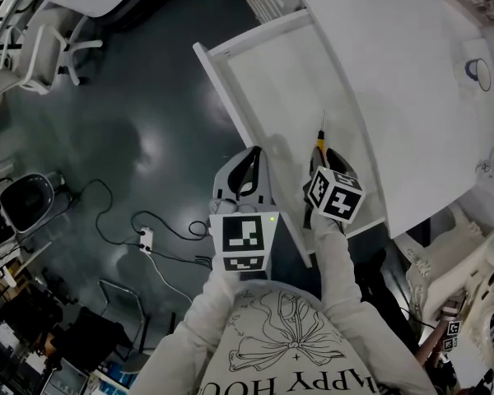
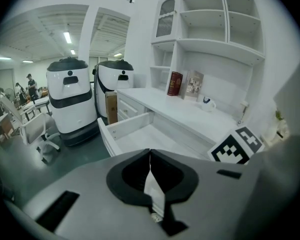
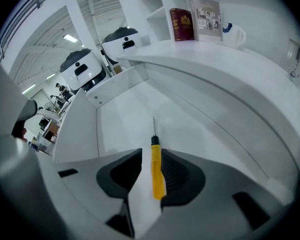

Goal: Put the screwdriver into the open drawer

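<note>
A yellow-handled screwdriver (image 3: 157, 171) lies between the jaws of my right gripper (image 3: 152, 159), which is shut on the handle; its thin shaft (image 3: 153, 126) points forward over the drawer floor. In the head view the screwdriver (image 1: 319, 145) hangs above the near right part of the open white drawer (image 1: 288, 81), held by the right gripper (image 1: 322, 160). My left gripper (image 1: 252, 160) is shut with nothing in it, over the drawer's front panel. In the left gripper view its jaws (image 2: 150, 153) meet, with the drawer (image 2: 140, 133) ahead.
The white desk top (image 1: 395, 72) runs along the drawer's right side, with a mug (image 3: 233, 34) and books (image 3: 182, 24) at its back. A power strip (image 1: 146, 239) and cables lie on the dark floor. Two white robots (image 2: 67, 99) stand beyond the drawer.
</note>
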Available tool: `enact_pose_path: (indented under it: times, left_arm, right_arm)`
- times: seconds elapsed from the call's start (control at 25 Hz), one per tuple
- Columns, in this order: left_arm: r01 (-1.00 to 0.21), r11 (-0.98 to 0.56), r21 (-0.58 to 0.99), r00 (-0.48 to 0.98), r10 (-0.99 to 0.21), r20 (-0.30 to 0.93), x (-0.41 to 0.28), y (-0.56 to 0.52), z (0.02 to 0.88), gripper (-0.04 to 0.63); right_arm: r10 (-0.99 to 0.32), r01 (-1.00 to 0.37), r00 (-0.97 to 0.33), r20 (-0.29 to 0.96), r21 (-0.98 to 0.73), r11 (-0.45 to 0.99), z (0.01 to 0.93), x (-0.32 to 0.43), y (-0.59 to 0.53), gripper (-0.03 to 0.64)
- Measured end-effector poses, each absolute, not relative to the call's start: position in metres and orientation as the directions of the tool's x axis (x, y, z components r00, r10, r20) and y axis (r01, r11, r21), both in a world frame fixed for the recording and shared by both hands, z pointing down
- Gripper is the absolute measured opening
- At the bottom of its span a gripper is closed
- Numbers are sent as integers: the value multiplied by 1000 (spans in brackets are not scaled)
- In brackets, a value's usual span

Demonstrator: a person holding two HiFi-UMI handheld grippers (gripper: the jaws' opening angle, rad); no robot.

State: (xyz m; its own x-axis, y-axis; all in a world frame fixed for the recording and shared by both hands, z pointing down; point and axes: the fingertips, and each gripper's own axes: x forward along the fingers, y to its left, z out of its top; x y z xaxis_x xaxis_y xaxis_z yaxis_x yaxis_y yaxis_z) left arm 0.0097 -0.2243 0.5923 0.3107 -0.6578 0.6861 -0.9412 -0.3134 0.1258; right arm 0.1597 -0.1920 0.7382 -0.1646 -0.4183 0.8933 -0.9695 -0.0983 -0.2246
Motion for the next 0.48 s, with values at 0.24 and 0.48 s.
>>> enact_pose_path:
  times: [0.24,0.48]
  left_arm:
    - [-939,-322,118,321,-705,632,8,-229,555,6]
    - [-936,-336,106,336,-762,553,6,-237,506,6]
  right_arm:
    - [-517,-965,-148,843,-238,-112,682,159,-203,102]
    - [-648,-978,-117,752,-200,-56,603,158,-220,74]
